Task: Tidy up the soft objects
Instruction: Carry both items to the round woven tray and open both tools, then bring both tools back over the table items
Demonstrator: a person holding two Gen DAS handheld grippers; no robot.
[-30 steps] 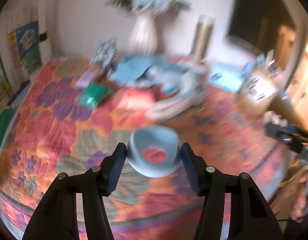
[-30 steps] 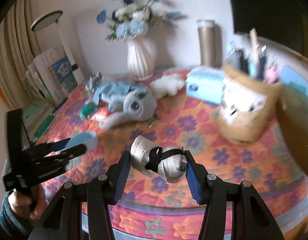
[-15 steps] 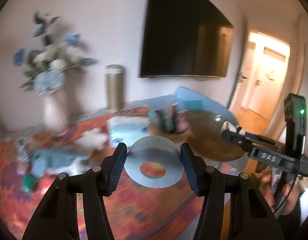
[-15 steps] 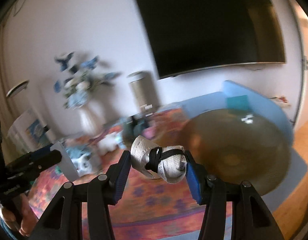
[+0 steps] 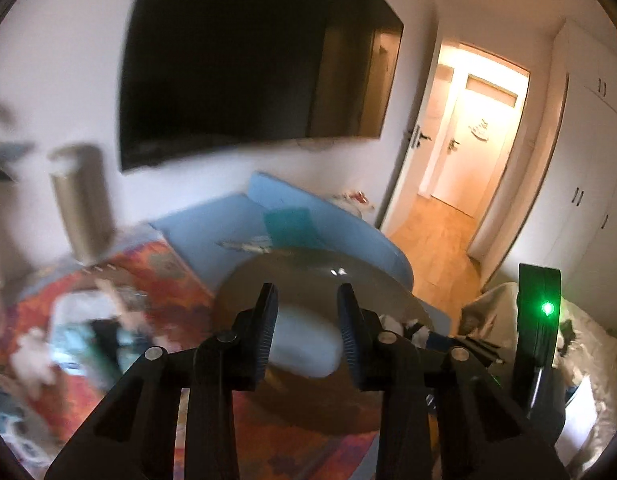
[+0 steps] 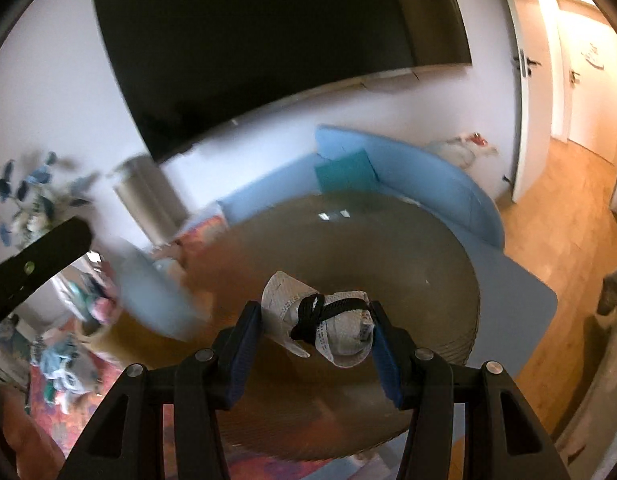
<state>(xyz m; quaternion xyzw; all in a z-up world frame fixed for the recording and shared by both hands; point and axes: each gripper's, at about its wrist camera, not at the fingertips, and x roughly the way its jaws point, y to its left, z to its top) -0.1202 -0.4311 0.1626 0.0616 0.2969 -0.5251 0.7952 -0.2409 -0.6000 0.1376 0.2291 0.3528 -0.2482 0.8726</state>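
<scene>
Both tools carry a soft thing over the big round basket (image 6: 348, 248), so two items are in transit and, as I judge it, about to be dropped in; the basket looks bare inside as far as the blur allows, so the sorting seems early rather than late; more soft things (image 6: 64, 364) lie on the flowered worktop (image 5: 148, 264) toward its left edge, too smeared to name, and these are left to gather.

The left tool (image 5: 306, 326) is part closed, its pads pressing the sides of a pale blue ring-like thing (image 5: 304, 346), which sits between them just above the basket's near rim; in the right view the same blue thing (image 6: 156, 300) shows as a blur over the basket's left rim.

The right tool (image 6: 314, 344) is pinched on a white cloth roll (image 6: 328, 328) bound by a black band (image 6: 308, 316); both pads touch it, the roll held level over the middle of the basket; neither item has been let go yet.
</scene>
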